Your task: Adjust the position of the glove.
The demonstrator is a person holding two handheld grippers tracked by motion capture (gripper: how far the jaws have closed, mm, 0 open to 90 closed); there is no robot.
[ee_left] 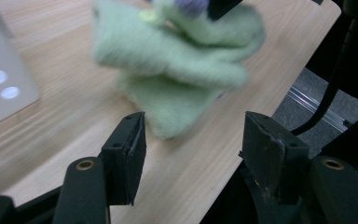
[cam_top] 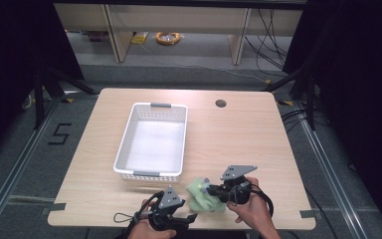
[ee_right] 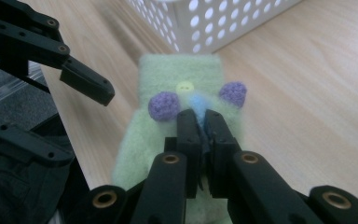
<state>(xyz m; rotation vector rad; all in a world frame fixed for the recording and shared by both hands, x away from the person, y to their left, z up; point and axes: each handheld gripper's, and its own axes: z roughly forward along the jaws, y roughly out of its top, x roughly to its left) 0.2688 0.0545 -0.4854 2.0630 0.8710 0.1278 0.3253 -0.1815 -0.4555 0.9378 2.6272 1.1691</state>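
The pale wooden worktop (cam_top: 238, 144) is seen from above, and a white perforated basket (cam_top: 151, 142) is set on it, well beyond both claws and nearer the left one. Its holed wall (ee_right: 223, 18) is also seen in the right gripper view, just behind the cloth.

A light green knitted cloth (cam_top: 202, 196) is found near the front edge of the worktop, between the two claws. It is held at the tip of the right claw (cam_top: 214, 189), whose jaws are pressed together on a fold of the fabric (ee_right: 177, 93). Two purple knitted knobs (ee_right: 164, 106) and a small yellow button (ee_right: 184, 86) are seen on the cloth just ahead of that claw's tips, with a blue patch between the knobs.

The left claw (ee_left: 191, 140) is held just short of the cloth (ee_left: 177, 60), with its jaws parted. Nothing is gripped between them; the lower corner of the fabric is seen just beyond the gap. The same claw (ee_right: 86, 86) is seen to the left in the right gripper view, beside the cloth but apart from it.
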